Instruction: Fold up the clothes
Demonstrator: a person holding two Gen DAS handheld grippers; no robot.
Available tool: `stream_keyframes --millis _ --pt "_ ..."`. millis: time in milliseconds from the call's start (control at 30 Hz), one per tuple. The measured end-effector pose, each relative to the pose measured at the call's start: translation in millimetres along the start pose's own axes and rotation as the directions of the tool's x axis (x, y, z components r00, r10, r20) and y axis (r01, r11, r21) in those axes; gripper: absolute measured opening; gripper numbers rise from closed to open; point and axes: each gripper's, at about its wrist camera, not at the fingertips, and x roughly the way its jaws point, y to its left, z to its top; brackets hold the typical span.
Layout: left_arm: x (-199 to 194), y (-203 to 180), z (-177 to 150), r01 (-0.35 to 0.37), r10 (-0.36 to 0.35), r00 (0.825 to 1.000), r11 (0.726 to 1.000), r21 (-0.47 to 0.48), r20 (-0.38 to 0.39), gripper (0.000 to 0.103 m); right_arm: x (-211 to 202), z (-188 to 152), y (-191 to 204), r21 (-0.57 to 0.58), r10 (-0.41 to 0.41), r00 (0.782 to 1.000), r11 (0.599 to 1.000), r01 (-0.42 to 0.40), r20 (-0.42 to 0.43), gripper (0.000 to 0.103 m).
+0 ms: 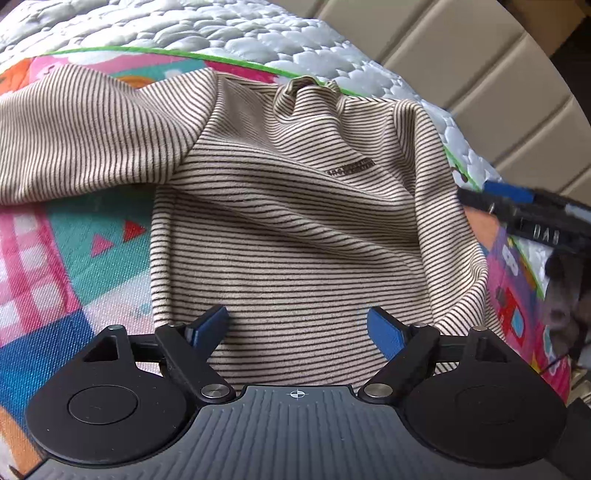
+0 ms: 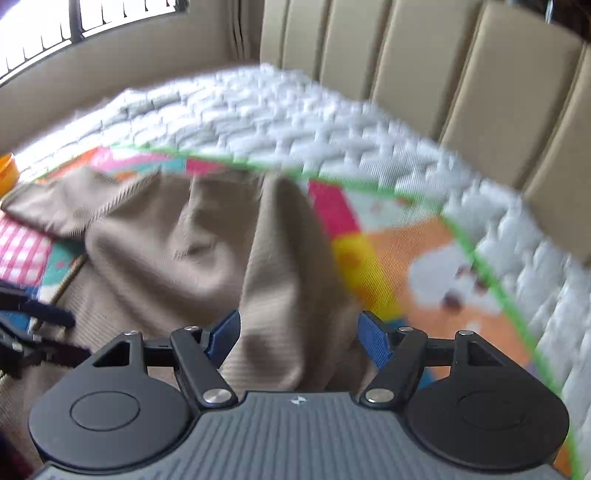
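The striped top (image 1: 295, 221) lies on a bright patchwork play mat (image 1: 55, 258) w/ a green border, which sits on a white quilted bed (image 1: 221, 33). Fabric is beige w/ thin dark horizontal stripes, soft and fleecy-looking. It lies front up: small dark text logo (image 1: 351, 168) on the chest, short stand-up collar (image 1: 310, 86) bunched at the far end. One sleeve (image 1: 81, 136) spreads out to the left across the mat; the body's right side is rumpled, w/ diagonal creases running over the chest and the right edge folded up into a ridge.

Left tool (image 1: 298, 326) hovers over the hem end of the top, blue pads spread wide, cloth visible between them but not pinched.

Right tool (image 2: 299, 338) is seen in a blurred view; its pads also stand wide apart, w/ a raised fold of the beige cloth (image 2: 288, 277) running up between them. Can't tell if the pads touch the cloth. In the left wrist view the right tool (image 1: 517, 206) shows at the top's right edge, blurred.

Padded beige headboard panels (image 2: 406, 74) stand behind the bed; a window (image 2: 74, 22) at upper left.
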Motion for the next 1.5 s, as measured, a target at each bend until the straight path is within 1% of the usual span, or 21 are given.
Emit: stream_keyframes --millis 33,67,100,200,300,367,433,500,567,667,733,767,833,900,1000,1067,1133,1200,1300,1400,1500 --pt "0 -1 0 0.000 0.000 1.000 1.000 0.005 0.000 0.087 8 -11 2 0.043 0.031 0.998 0.999 -0.028 -0.062 0.071" --pt "1 -1 0 0.000 0.000 1.000 1.000 0.010 0.000 0.087 14 -20 2 0.069 0.060 0.992 0.996 -0.052 -0.114 0.062" --pt "1 -2 0 -0.001 0.001 1.000 1.000 0.015 0.000 0.087 19 -28 3 0.062 0.081 0.985 0.995 -0.072 -0.153 0.040" --pt "1 -1 0 0.002 -0.002 1.000 1.000 0.015 -0.002 0.087 0 -38 16 -0.180 0.003 0.994 0.983 -0.022 -0.107 0.020" --pt "1 -1 0 0.002 -0.002 1.000 1.000 0.020 -0.005 0.087 -10 -25 9 -0.351 -0.147 0.988 0.928 0.122 -0.047 0.017" --pt "1 -2 0 0.002 -0.002 1.000 1.000 0.022 -0.008 0.087 -7 -13 -10 -0.467 -0.316 0.947 0.830 0.304 0.054 0.017" --pt "1 -2 0 0.000 0.000 1.000 1.000 0.029 -0.011 0.088 6 -5 -35 -0.512 -0.427 0.899 0.753 0.412 0.097 0.017" --pt "2 -3 0 -0.004 0.004 1.000 0.999 0.039 -0.016 0.088 19 3 -61 -0.550 -0.527 0.837 0.661 0.511 0.145 0.017" --pt "2 -5 -1 -0.011 0.012 1.000 0.998 0.054 -0.020 0.088 37 2 -75 -0.570 -0.572 0.810 0.627 0.531 0.126 0.017" --pt "1 -6 -3 -0.019 0.021 0.999 0.998 0.066 -0.028 0.088 56 -10 -83 -0.573 -0.577 0.814 0.648 0.502 0.060 0.017" --pt "0 -5 -4 -0.021 0.023 0.999 0.998 0.061 -0.033 0.088 47 -8 -80 -0.527 -0.546 0.836 0.696 0.488 0.052 0.019" --pt "-2 -5 -4 -0.020 0.022 0.999 0.998 0.053 -0.034 0.088 35 -1 -78 -0.471 -0.515 0.856 0.743 0.475 0.051 0.023" --pt "-6 -4 -2 -0.012 0.012 1.000 1.000 0.027 -0.023 0.088 0 19 -73 -0.310 -0.423 0.901 0.848 0.431 0.094 0.039" --pt "-11 -5 2 0.014 -0.014 1.000 1.000 0.018 0.002 0.089 -30 40 -60 -0.183 -0.323 0.929 0.917 0.354 0.178 0.056" --pt "-11 -12 9 0.063 -0.063 0.998 0.998 0.024 0.027 0.090 -40 74 -30 -0.108 -0.088 0.971 0.987 0.114 0.223 0.056" --pt "-8 -12 7 0.080 -0.080 0.997 0.997 0.015 0.008 0.091 -22 98 -5 -0.034 0.079 0.979 0.997 -0.074 0.187 0.056" --pt "-1 -9 5 0.068 -0.068 0.997 0.998 0.002 -0.021 0.091 10 122 26 0.046 0.178 0.971 0.981 -0.188 0.160 0.054" --pt "1 -6 2 0.057 -0.057 0.998 0.998 -0.004 -0.036 0.091 41 137 50 0.079 0.194 0.969 0.975 -0.208 0.155 0.054" --pt "-1 -4 1 0.062 -0.063 0.997 0.998 -0.016 -0.048 0.092 95 153 72 0.135 0.188 0.980 0.972 -0.195 0.063 0.053" --pt "1 2 -1 0.079 -0.081 0.995 0.996 -0.038 -0.062 0.094 132 166 82 0.173 0.190 0.982 0.967 -0.188 0.004 0.033" --pt "2 7 0 0.099 -0.102 0.992 0.994 -0.055 -0.067 0.094 139 195 82 0.207 0.177 0.980 0.959 -0.191 0.088 0.031"
